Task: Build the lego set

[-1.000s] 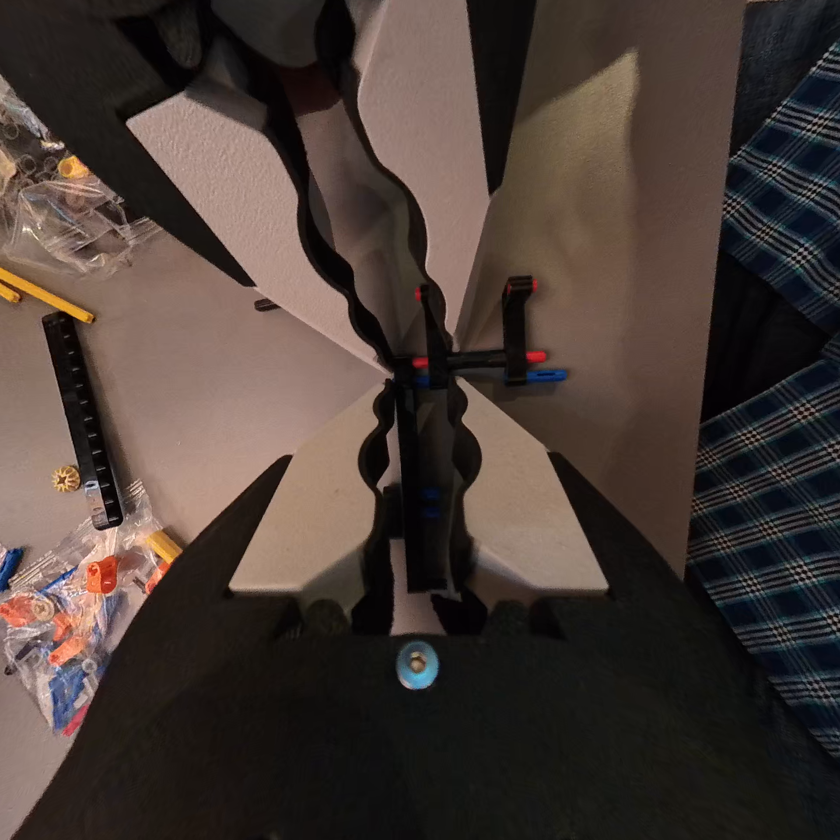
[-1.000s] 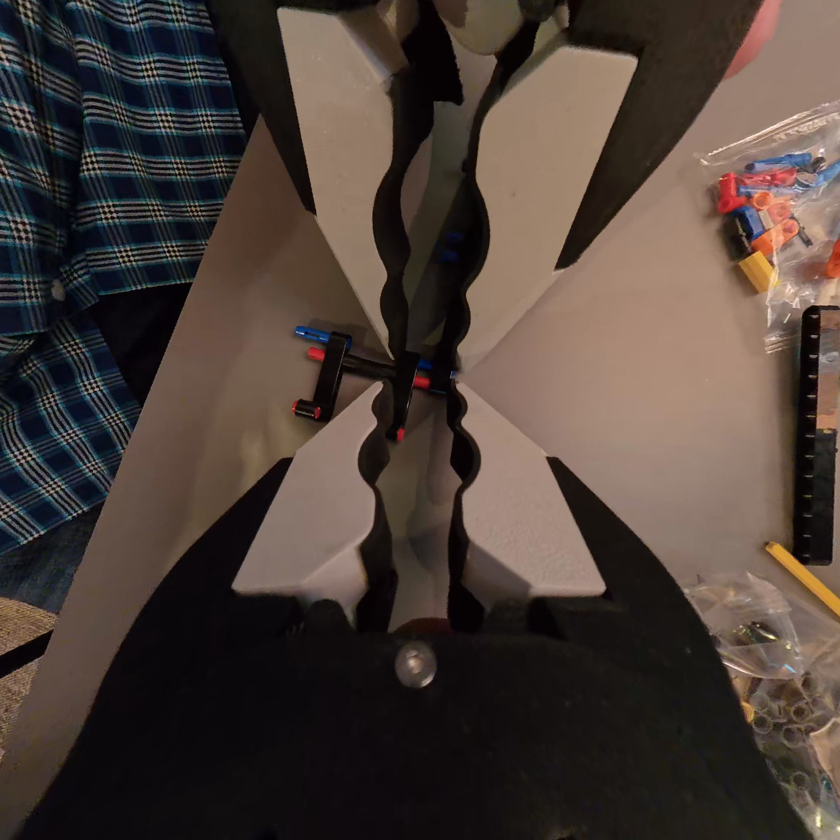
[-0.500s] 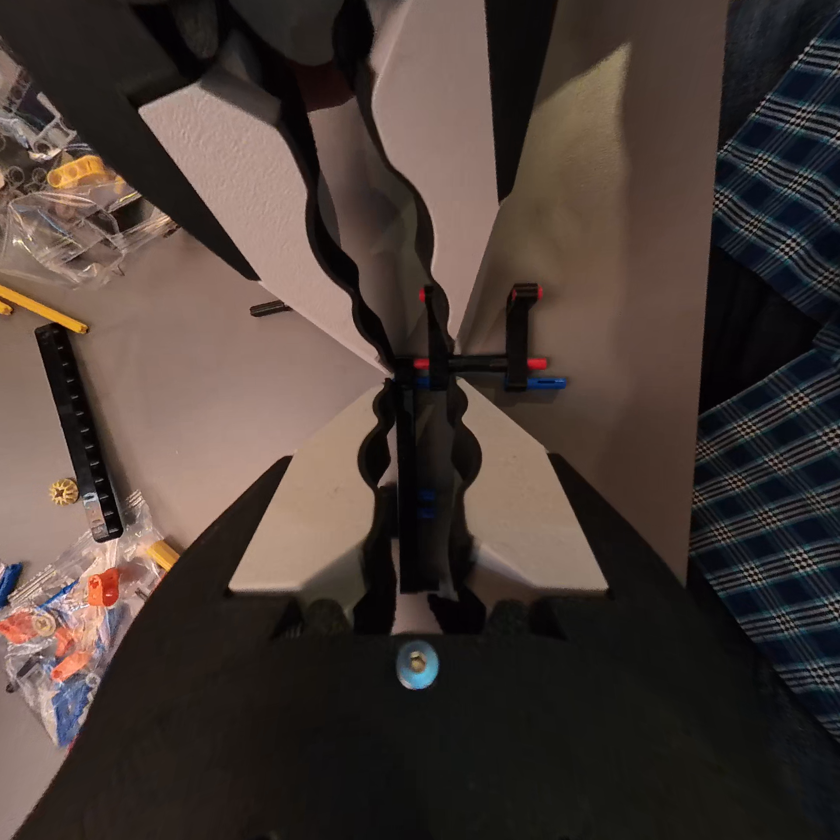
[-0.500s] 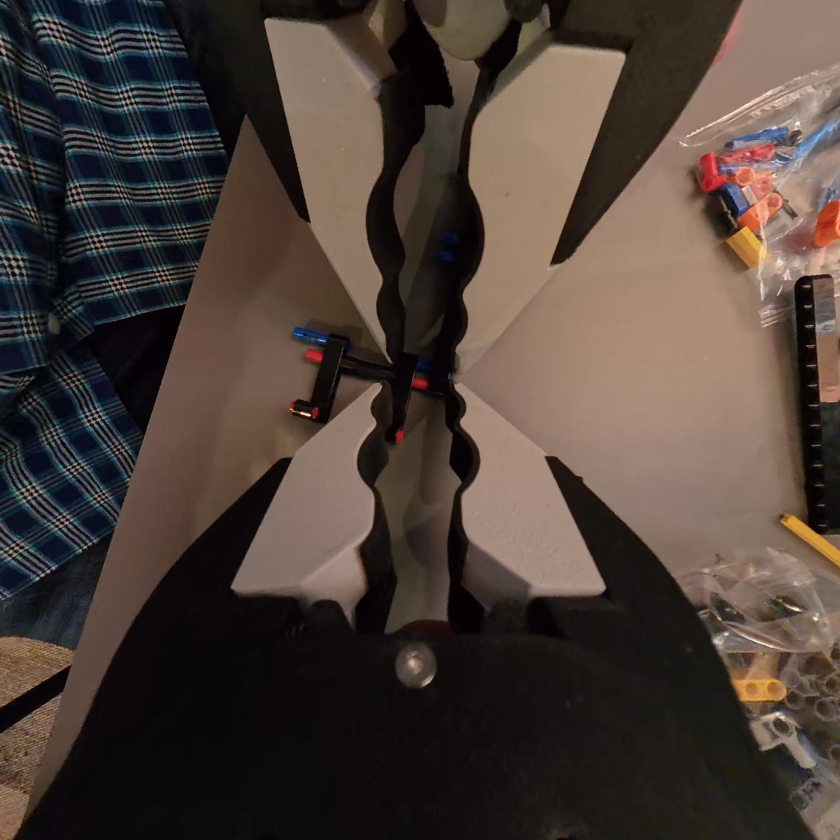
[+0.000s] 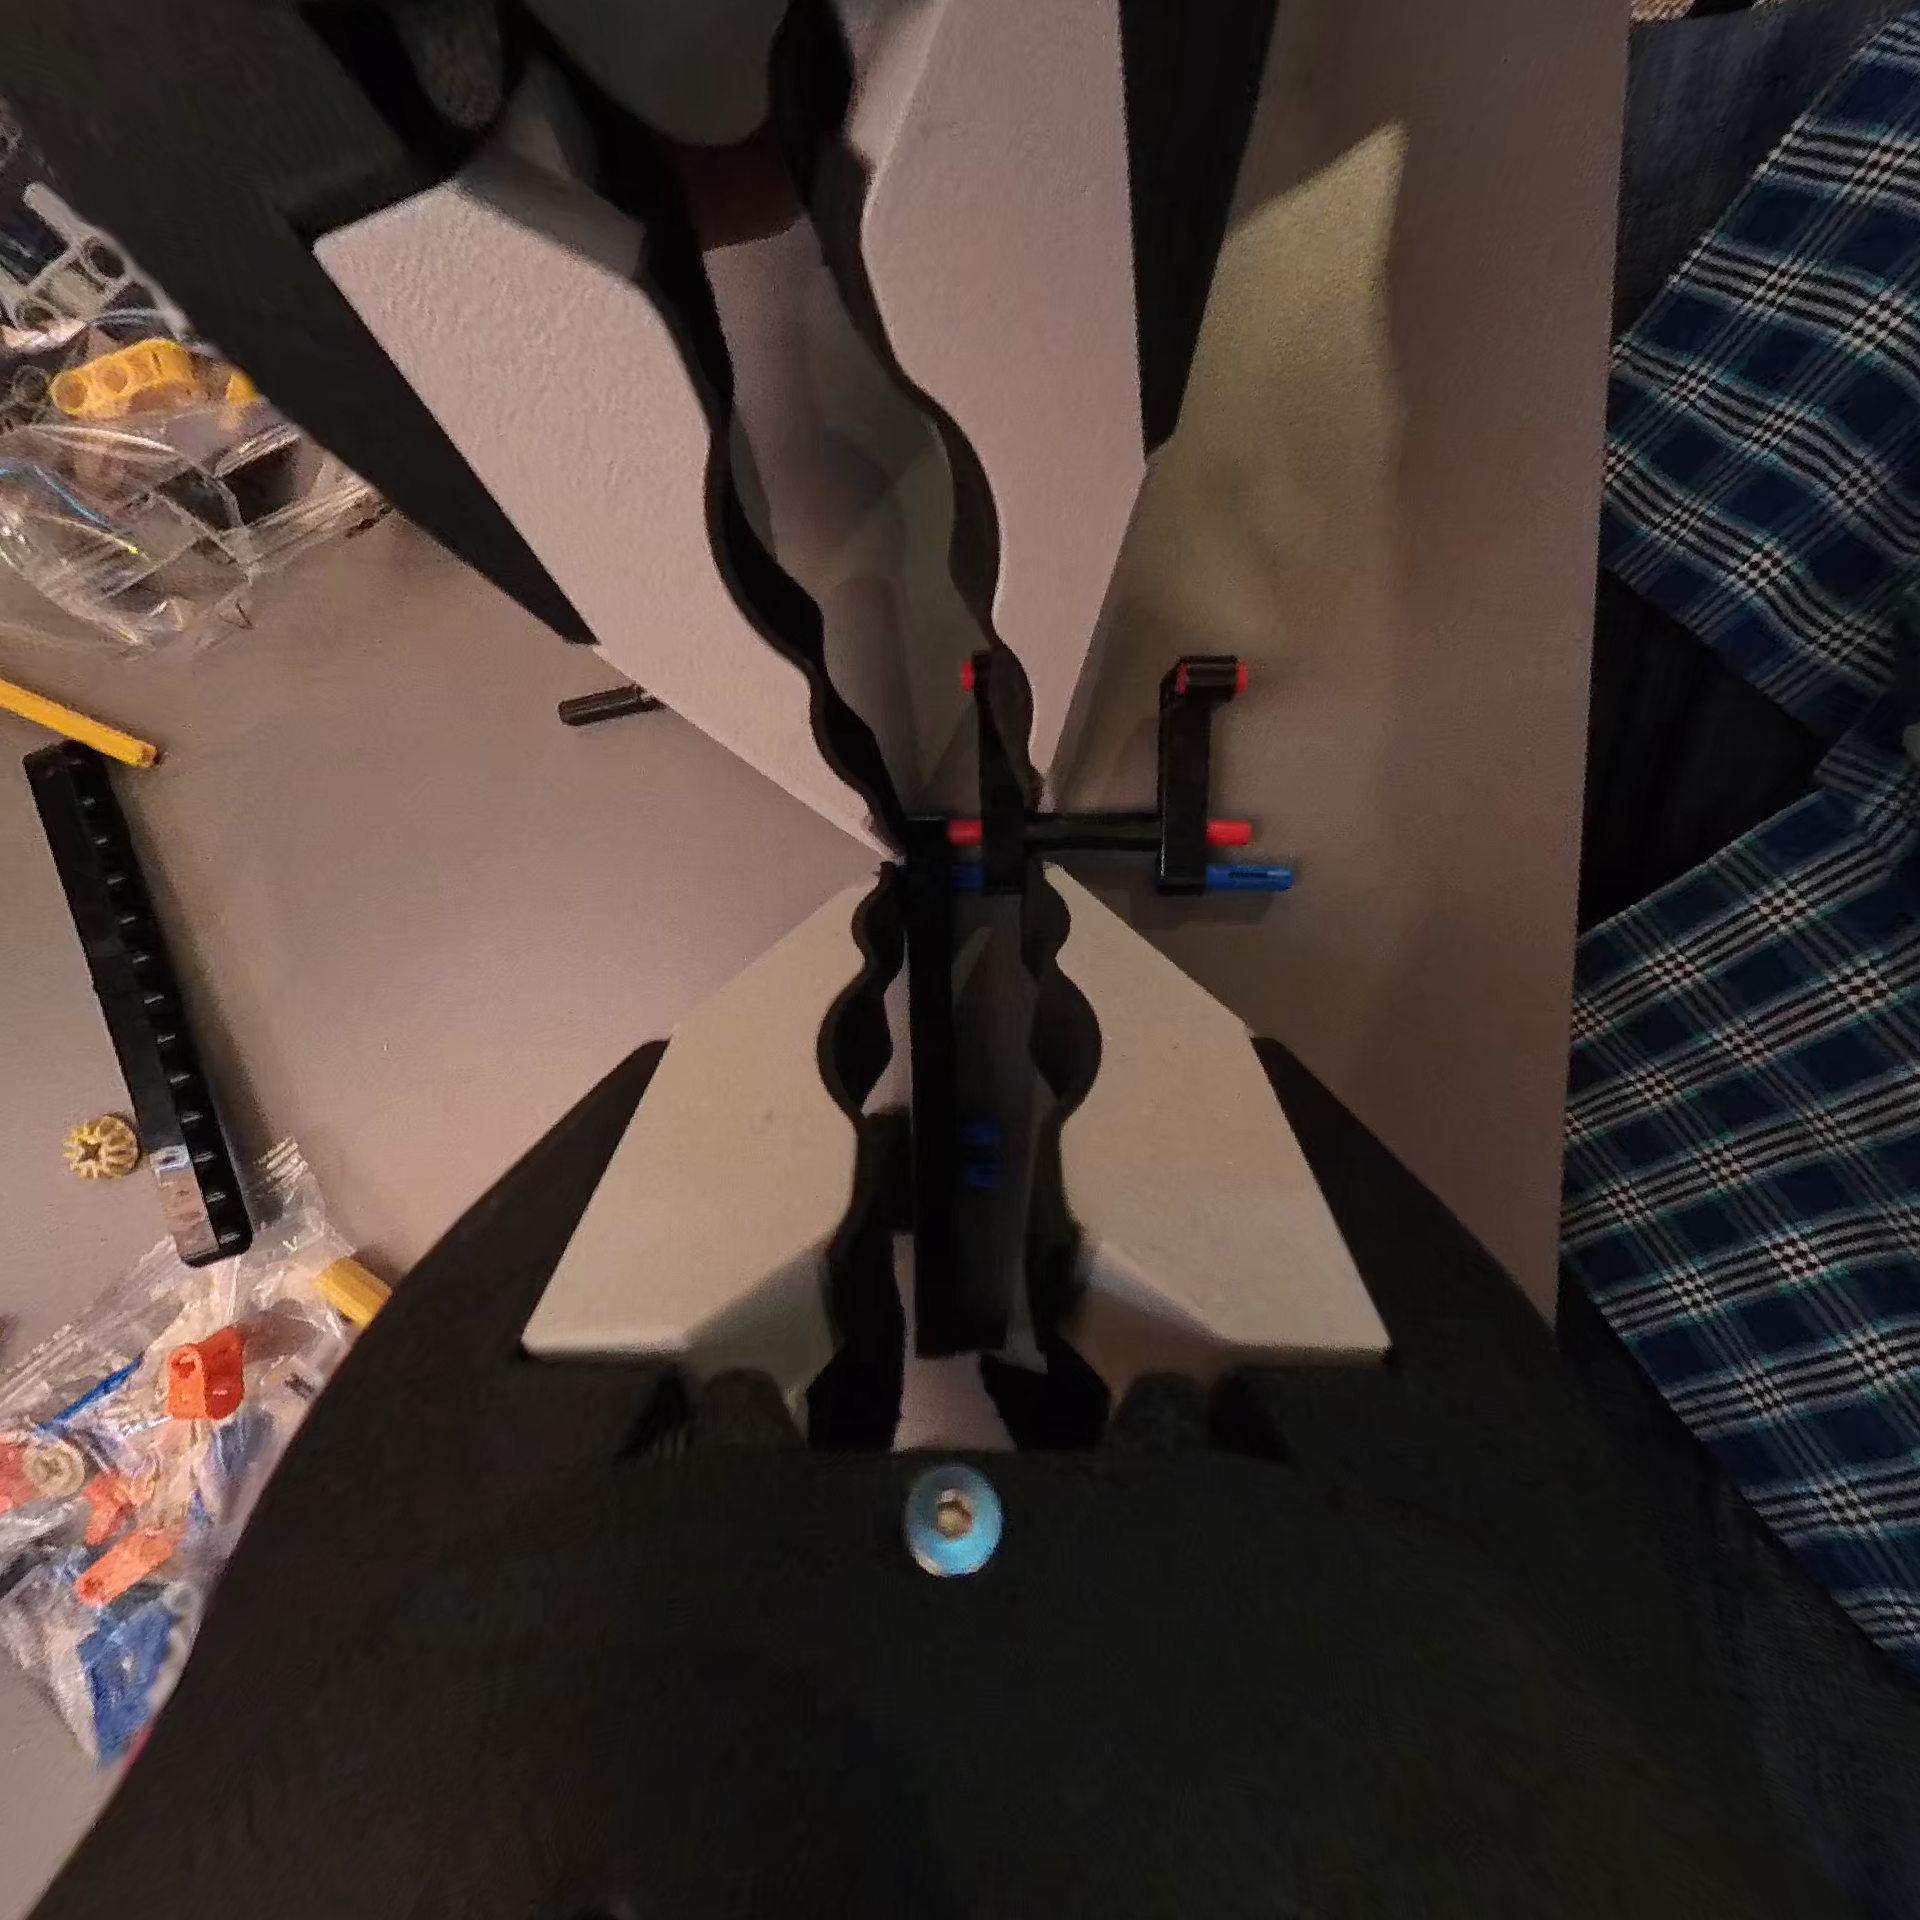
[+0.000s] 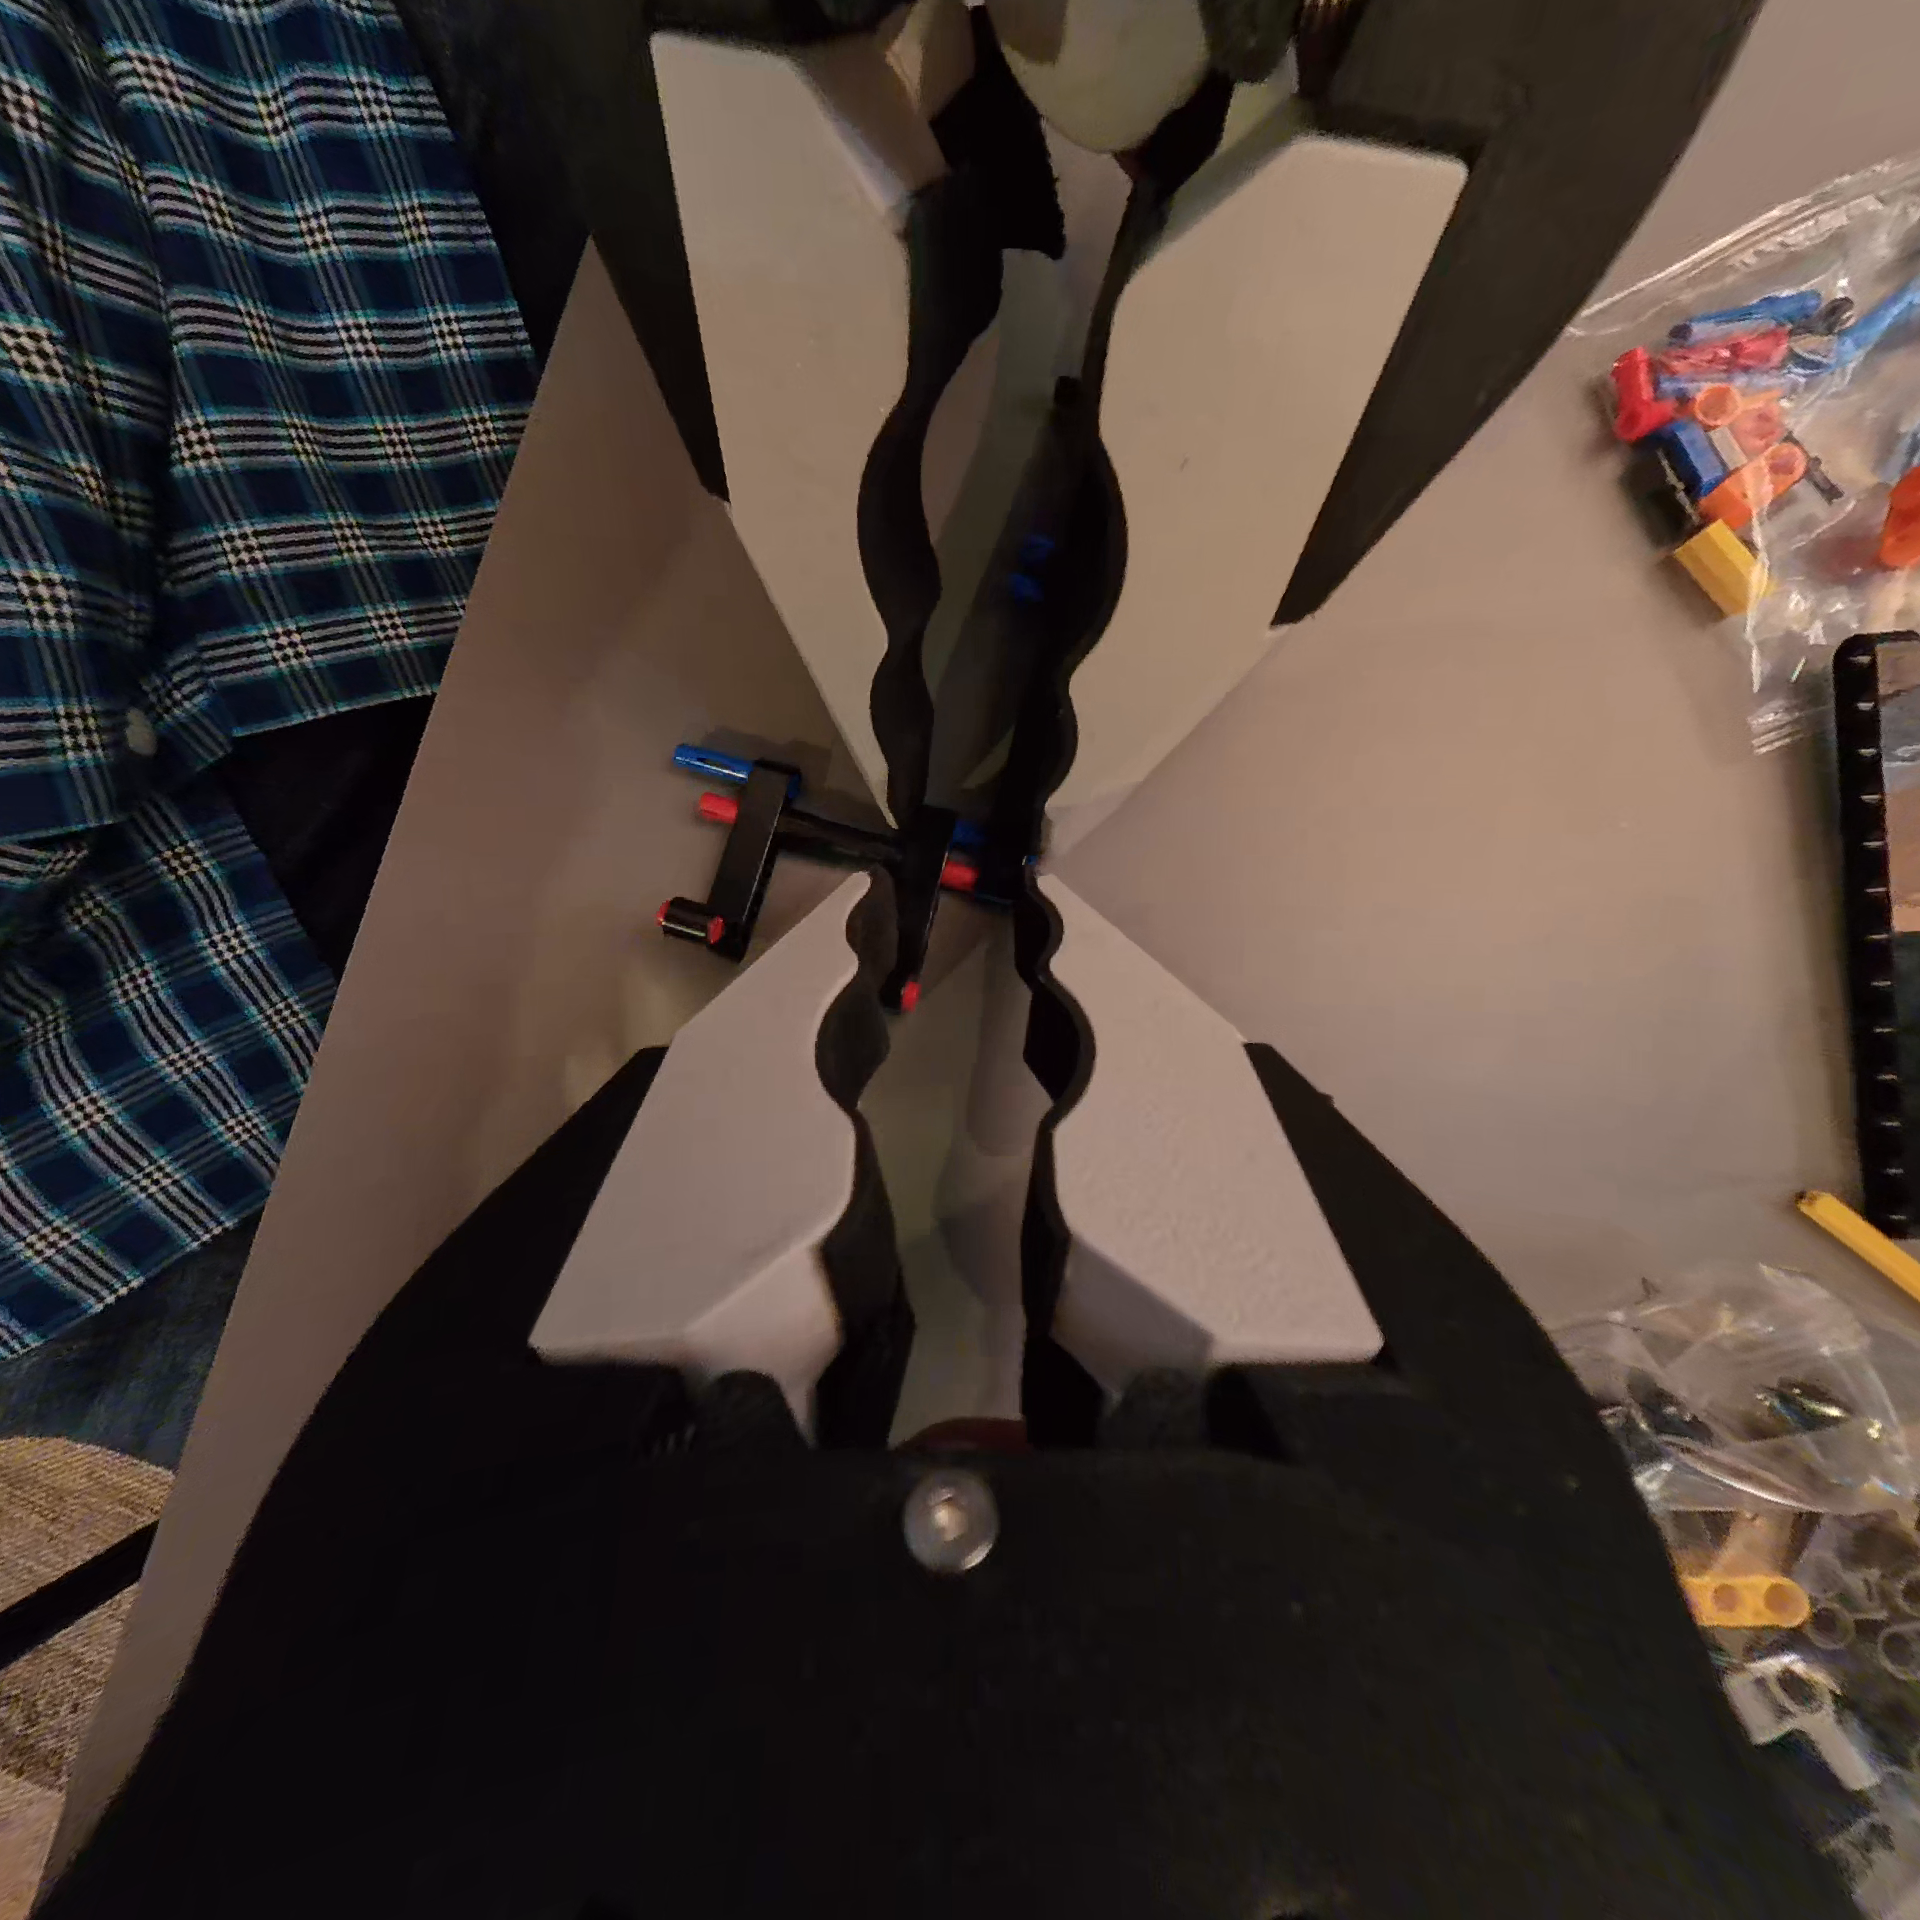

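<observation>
left gripper (image 5: 961, 883): clenched on the black lego assembly (image 5: 1091, 831), a long black beam running back between its fingers | right gripper (image 6: 951, 883): met it tip to tip, clenched on the same assembly's upright beam | assembly: held between both tips, cross arm with red and blue pins jutting toward the plaid shirt (image 5: 1766, 727) | loose black beam (image 5: 135, 997) and parts bag (image 5: 114, 1475): on table (image 5: 416, 883), left of left gripper

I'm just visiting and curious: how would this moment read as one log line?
step: joining lego parts | left gripper: shut on black beam | right gripper: shut on pin assembly | tips meeting above table
</observation>
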{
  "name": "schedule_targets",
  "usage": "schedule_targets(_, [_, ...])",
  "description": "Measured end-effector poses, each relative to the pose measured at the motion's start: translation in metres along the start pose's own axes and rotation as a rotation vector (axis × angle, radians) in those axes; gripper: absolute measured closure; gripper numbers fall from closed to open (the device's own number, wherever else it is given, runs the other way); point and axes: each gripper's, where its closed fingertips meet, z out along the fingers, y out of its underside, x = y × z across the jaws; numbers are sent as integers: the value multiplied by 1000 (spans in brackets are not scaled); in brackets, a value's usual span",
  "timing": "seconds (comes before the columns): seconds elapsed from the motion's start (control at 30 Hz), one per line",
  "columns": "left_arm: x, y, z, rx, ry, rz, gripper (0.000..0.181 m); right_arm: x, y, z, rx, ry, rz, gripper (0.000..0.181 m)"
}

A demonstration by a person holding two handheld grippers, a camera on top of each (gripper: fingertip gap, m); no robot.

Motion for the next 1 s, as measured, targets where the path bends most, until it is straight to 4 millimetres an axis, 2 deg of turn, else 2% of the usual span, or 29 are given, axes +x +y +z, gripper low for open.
schedule_targets(0.3, [-1, 0, -1, 37, -70, 6, 159, -1, -2, -1, 77, 62, 75, 161])
schedule_targets(0.7, [4, -1, 0, 54, 0, 4, 161, -7, -3, 1, 52, 60, 38, 168])
schedule_targets(1.0, [1, 0, -1, 46, -73, -7, 159, -6, -2, 1, 50, 50, 65, 167])
